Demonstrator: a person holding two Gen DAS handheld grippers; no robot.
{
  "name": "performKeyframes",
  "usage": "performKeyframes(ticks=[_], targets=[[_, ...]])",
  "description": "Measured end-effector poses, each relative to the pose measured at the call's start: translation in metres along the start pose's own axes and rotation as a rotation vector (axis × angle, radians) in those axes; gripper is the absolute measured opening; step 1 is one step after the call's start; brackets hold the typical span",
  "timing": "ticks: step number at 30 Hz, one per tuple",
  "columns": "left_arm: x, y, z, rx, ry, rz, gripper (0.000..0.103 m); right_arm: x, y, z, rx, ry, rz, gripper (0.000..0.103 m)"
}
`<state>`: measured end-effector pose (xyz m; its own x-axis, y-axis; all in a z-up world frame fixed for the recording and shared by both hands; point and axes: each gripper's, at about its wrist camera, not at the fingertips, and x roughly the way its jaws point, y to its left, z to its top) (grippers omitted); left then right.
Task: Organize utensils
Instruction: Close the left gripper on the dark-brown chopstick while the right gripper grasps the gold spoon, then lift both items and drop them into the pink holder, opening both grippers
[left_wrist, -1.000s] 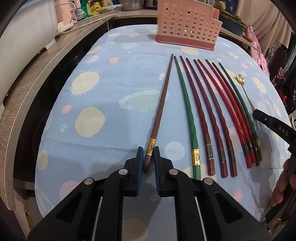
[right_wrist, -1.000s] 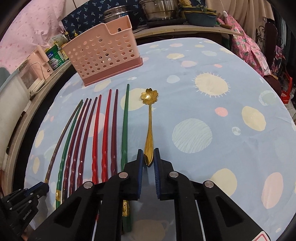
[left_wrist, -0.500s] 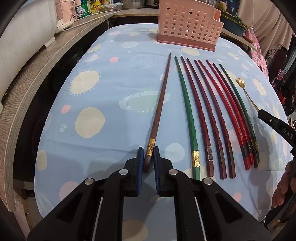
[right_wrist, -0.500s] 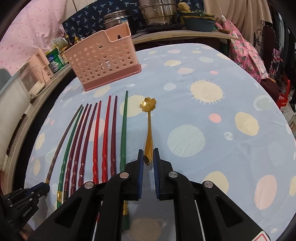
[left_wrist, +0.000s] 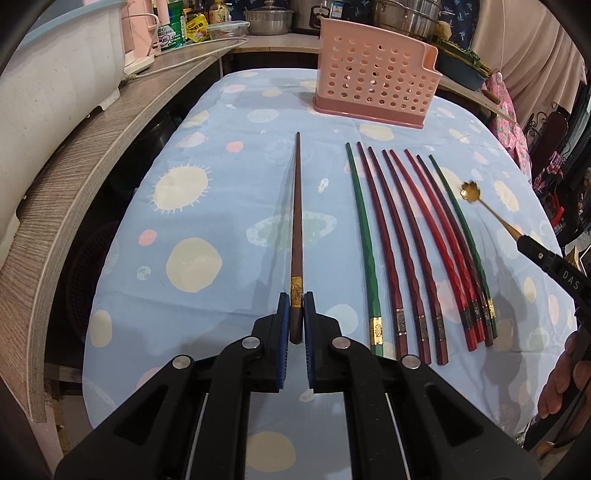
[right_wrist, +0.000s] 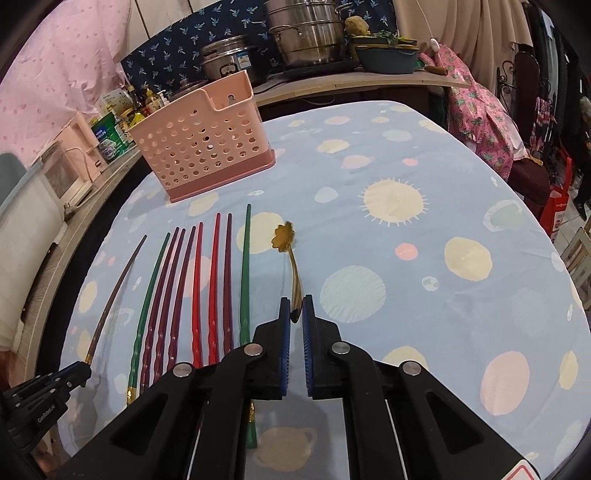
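the left gripper (left_wrist: 293, 325) pinches the brown chopstick (left_wrist: 296, 221) by its thick end, lifted off the tablecloth (left_wrist: 229, 192), while the right gripper (right_wrist: 295, 314) pinches the gold spoon (right_wrist: 290, 258) beside the row of chopsticks (right_wrist: 195, 280).

The spoon (right_wrist: 287, 254) is motion-blurred in the right wrist view, its handle end hidden between that tool's pads. The green chopstick's (right_wrist: 244, 273) lower stretch runs behind the right tool (right_wrist: 294, 314).
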<state>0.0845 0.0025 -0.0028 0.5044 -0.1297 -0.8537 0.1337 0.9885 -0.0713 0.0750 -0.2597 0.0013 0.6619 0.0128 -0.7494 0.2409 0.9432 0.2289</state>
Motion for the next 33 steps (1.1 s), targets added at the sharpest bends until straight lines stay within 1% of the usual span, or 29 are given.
performKeyframes(ticks=[8, 15, 21, 25, 29, 33], targets=[[-0.011, 0.002, 0.015, -0.008, -0.033, -0.011, 0.007, -0.008, -0.001, 0.006, 0.011, -0.008, 0.005, 0.002], [-0.041, 0.011, 0.053, -0.04, -0.13, -0.04, 0.007, -0.029, 0.005, 0.041, -0.013, -0.069, 0.02, 0.002], [-0.068, 0.015, 0.106, -0.048, -0.241, -0.031, 0.007, -0.043, 0.015, 0.087, -0.032, -0.142, 0.055, 0.002], [-0.084, 0.013, 0.149, -0.04, -0.311, -0.028, 0.007, -0.049, 0.023, 0.122, -0.039, -0.196, 0.082, 0.002], [-0.103, 0.011, 0.191, -0.052, -0.385, -0.042, 0.007, -0.048, 0.029, 0.158, -0.039, -0.243, 0.095, 0.002], [-0.125, 0.008, 0.229, -0.065, -0.461, -0.043, 0.007, -0.043, 0.035, 0.19, -0.023, -0.268, 0.116, 0.002]])
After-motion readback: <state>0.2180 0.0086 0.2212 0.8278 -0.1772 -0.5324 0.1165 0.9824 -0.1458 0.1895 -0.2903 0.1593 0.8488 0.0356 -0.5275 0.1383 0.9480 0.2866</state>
